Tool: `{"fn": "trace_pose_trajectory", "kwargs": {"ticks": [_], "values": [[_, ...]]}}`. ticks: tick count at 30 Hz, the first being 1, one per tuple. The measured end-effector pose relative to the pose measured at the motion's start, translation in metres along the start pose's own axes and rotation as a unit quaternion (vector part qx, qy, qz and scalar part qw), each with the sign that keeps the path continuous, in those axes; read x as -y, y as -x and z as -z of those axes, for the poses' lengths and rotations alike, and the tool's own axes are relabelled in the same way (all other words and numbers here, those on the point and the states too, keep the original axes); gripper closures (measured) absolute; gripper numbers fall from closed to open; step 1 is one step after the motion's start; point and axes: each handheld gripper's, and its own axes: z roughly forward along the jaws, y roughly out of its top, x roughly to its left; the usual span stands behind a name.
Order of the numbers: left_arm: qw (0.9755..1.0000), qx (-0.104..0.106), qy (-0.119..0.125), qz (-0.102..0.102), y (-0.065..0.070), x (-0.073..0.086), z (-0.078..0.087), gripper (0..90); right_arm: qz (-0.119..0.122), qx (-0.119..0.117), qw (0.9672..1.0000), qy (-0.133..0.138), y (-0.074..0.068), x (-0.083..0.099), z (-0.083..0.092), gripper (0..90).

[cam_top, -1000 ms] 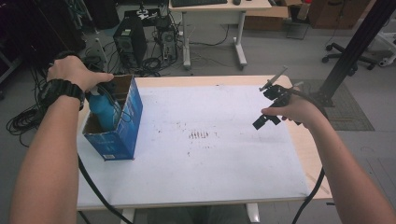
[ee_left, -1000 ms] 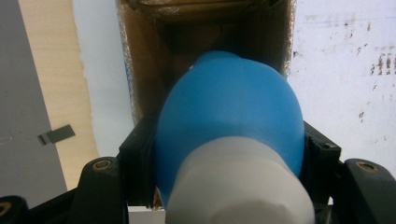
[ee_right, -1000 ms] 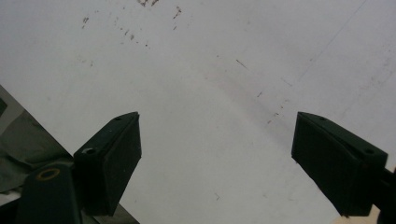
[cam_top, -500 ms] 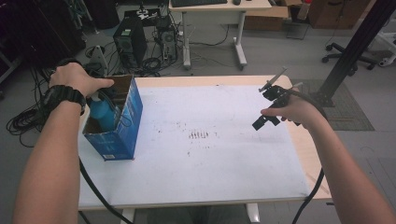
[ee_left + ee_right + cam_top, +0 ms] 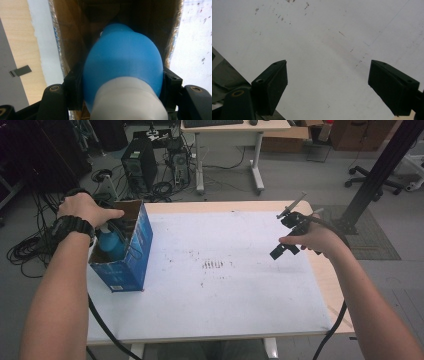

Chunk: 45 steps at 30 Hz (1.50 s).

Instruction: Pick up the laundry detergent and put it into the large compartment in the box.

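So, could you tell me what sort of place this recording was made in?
Probably an office or lab workroom: computer towers with tangled cables stand on the grey floor, a desk with a keyboard sits behind the table, and an office chair stands at the right.

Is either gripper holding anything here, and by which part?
The left gripper is shut on the blue bottle, its pads pressed on both sides of the bottle's wide blue body, inside the open cardboard box. The right gripper is open over the white tabletop, holding nothing.
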Motion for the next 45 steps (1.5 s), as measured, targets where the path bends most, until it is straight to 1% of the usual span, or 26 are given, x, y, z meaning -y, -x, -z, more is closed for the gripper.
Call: {"fn": "trace_pose_trajectory", "kwargs": {"ticks": [8,26,40,45], "values": [[0.9999,0.002,-0.011,-0.001,0.000,-0.001,-0.008,37.0,-0.002,0.000,1.0000,0.001,0.002,0.001,0.001,16.1],[0.9997,0.002,-0.024,-0.003,-0.003,-0.001,-0.028,37.0,-0.003,0.002,1.0000,0.000,0.004,0.003,-0.001,16.1],[0.9999,-0.001,-0.014,-0.005,-0.002,-0.002,-0.030,37.0,-0.004,0.001,1.0000,0.001,0.003,0.003,-0.002,16.0],[1.0000,-0.003,-0.005,-0.005,-0.002,-0.004,-0.030,37.0,-0.003,0.000,1.0000,0.000,0.003,0.003,-0.003,16.0]]}}
